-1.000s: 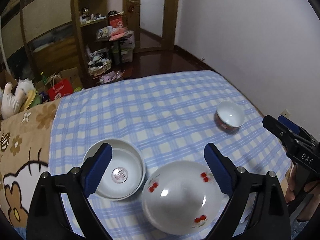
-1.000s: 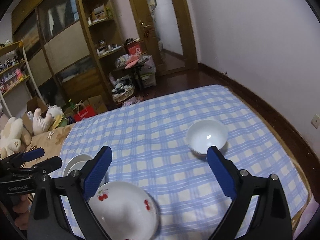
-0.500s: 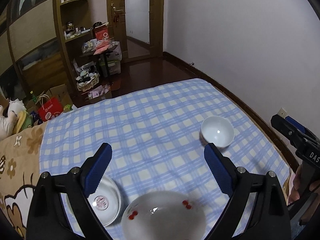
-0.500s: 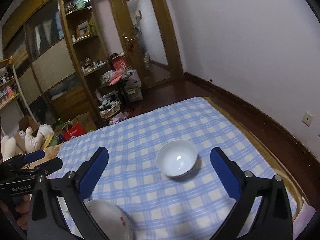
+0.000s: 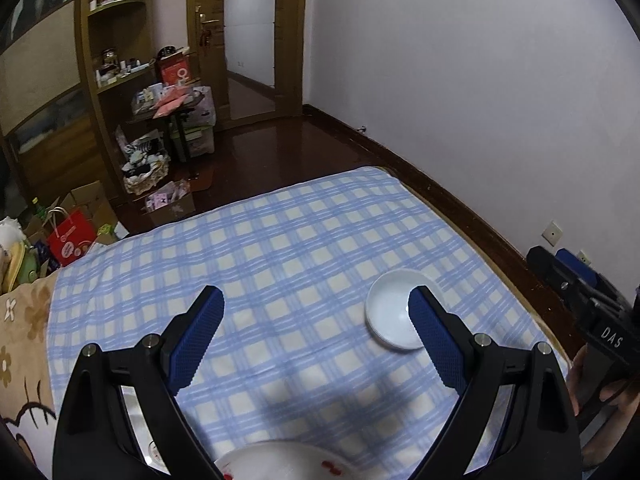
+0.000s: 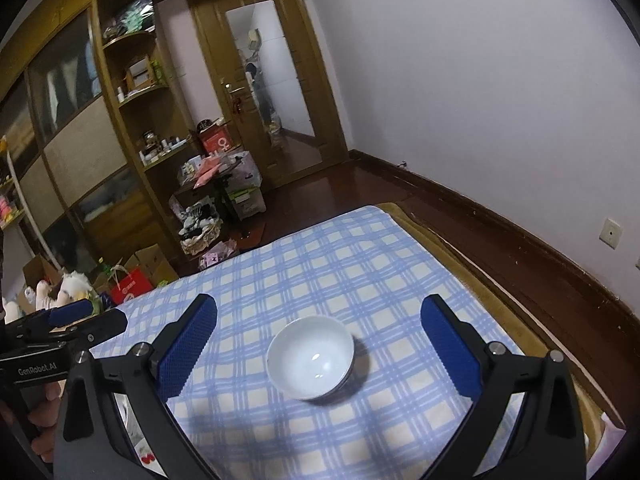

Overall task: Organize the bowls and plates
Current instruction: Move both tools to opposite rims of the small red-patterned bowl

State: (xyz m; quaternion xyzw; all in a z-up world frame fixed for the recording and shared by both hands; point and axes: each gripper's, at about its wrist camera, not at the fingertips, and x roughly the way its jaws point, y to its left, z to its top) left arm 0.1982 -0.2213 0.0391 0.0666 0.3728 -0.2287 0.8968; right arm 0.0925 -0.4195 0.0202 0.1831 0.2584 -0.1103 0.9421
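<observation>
A small white bowl [image 6: 310,362] sits alone on a blue checked cloth [image 6: 320,272], between the spread, empty jaws of the right gripper [image 6: 318,344]. The left gripper [image 5: 316,334] is also released and holds nothing. A cherry-patterned plate [image 5: 280,462] lies at the near edge, well apart from the bowl, so gathering looks barely begun. Gripper bodies read "GenRobot.AI" and "DAS".

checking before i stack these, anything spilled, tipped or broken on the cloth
Nothing stands out. The small white bowl sits upright and empty on the checked cloth, apart from the cherry-patterned plate. No spill or crack shows.
</observation>
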